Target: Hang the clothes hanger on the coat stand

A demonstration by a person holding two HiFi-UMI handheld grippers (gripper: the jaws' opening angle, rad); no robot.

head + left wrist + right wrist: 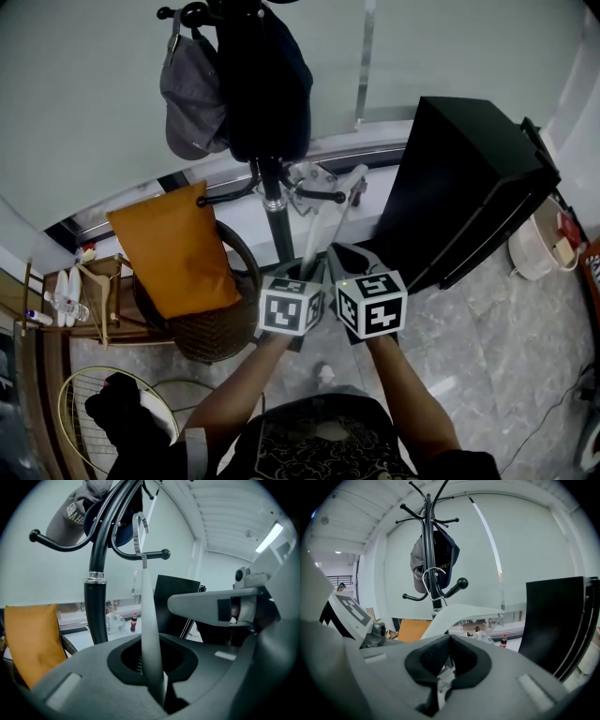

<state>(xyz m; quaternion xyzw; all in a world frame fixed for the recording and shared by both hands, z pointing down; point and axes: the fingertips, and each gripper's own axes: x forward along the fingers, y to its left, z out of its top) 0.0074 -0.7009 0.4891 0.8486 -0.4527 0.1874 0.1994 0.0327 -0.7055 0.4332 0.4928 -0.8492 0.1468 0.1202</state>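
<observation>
A white clothes hanger (326, 220) is held up by both grippers in front of the black coat stand (274, 202). My left gripper (307, 274) is shut on one hanger arm (150, 634), which runs straight up between its jaws. The metal hook (139, 529) sits right at a ball-tipped stand peg (154, 554); whether it rests on the peg I cannot tell. My right gripper (343, 259) is shut on the other part of the hanger (461, 613), and its hook (432, 575) shows beside the pole (431, 581). A grey cap (192, 94) and a dark garment (270, 89) hang higher up.
An orange cushion (176, 251) lies on a wicker chair (211, 333) left of the stand. A tall black cabinet (469, 187) stands at the right, with a white bin (536, 246) beyond it. A racket (98, 412) and a wooden shelf (89, 300) are at lower left. A cola bottle (134, 621) stands on the ledge.
</observation>
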